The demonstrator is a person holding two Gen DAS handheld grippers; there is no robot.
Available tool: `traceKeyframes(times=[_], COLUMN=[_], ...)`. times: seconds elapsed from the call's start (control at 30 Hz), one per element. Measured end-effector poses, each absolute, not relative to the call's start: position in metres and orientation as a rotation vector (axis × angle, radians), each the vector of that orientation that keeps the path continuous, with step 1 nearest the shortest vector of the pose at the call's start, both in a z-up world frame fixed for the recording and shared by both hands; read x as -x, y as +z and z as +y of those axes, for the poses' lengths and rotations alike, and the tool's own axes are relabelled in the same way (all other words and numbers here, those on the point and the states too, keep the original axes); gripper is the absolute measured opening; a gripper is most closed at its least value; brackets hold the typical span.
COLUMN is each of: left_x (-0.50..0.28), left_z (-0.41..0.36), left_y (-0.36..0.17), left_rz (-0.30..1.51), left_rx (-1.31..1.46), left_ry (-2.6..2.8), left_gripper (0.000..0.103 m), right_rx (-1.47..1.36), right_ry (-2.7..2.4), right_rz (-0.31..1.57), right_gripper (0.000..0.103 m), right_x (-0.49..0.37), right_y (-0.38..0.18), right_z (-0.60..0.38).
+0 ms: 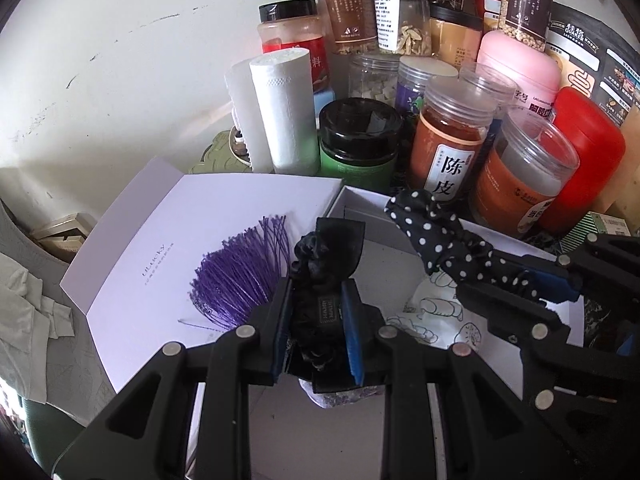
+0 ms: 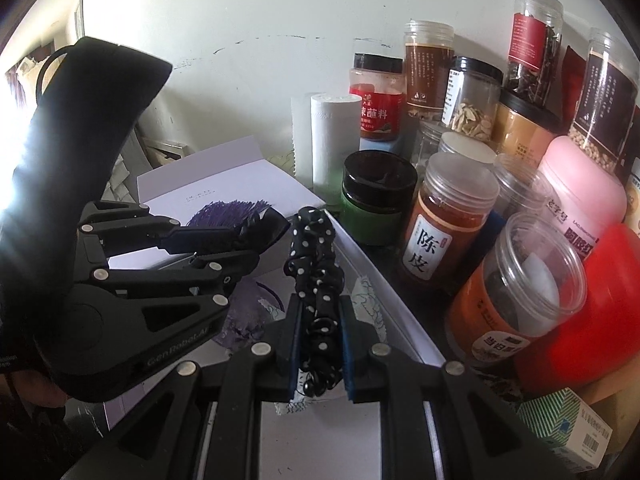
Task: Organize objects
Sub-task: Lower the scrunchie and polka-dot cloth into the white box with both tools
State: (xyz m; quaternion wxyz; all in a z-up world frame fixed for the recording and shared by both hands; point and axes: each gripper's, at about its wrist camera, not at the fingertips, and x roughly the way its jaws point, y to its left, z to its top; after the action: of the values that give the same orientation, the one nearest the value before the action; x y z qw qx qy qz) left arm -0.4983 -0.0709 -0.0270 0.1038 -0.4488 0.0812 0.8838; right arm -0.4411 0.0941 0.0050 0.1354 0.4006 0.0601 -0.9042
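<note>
My left gripper [image 1: 316, 320] is shut on a black satin scrunchie [image 1: 320, 264] and holds it above an open white box [image 1: 360, 200]. My right gripper [image 2: 318, 344] is shut on a black polka-dot scrunchie [image 2: 314, 256], also over the box [image 2: 384, 280]. In the left wrist view the right gripper [image 1: 560, 284] comes in from the right with the dotted scrunchie [image 1: 432, 232]. In the right wrist view the left gripper [image 2: 256, 240] comes in from the left with the black scrunchie [image 2: 264, 224]. The box lid [image 1: 192, 232] with a purple print lies open to the left. Printed pouches [image 1: 436, 316] lie in the box.
Many jars crowd the back and right: a green jar with black lid [image 1: 360, 140], an orange jar [image 1: 452, 144], a red canister [image 1: 588, 160], a pink tub [image 1: 520, 64]. A white paper roll [image 1: 286, 108] stands by the wall. A striped carton [image 2: 572, 428] lies at right.
</note>
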Motion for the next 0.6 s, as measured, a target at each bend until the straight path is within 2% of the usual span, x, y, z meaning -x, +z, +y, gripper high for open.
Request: traceKeyframes(times=[0.6], left_x=[0.505], left_z=[-0.064], left_y=[-0.045], left_rz=[0.275], left_rx=[1.363], left_ry=[2.571], left_gripper=[0.023], right_rx=[-1.245], right_ry=[-2.605], right_rz=[0.143], right_gripper=[0.016], right_x=[0.452], right_y=[-0.008], right_z=[0.098])
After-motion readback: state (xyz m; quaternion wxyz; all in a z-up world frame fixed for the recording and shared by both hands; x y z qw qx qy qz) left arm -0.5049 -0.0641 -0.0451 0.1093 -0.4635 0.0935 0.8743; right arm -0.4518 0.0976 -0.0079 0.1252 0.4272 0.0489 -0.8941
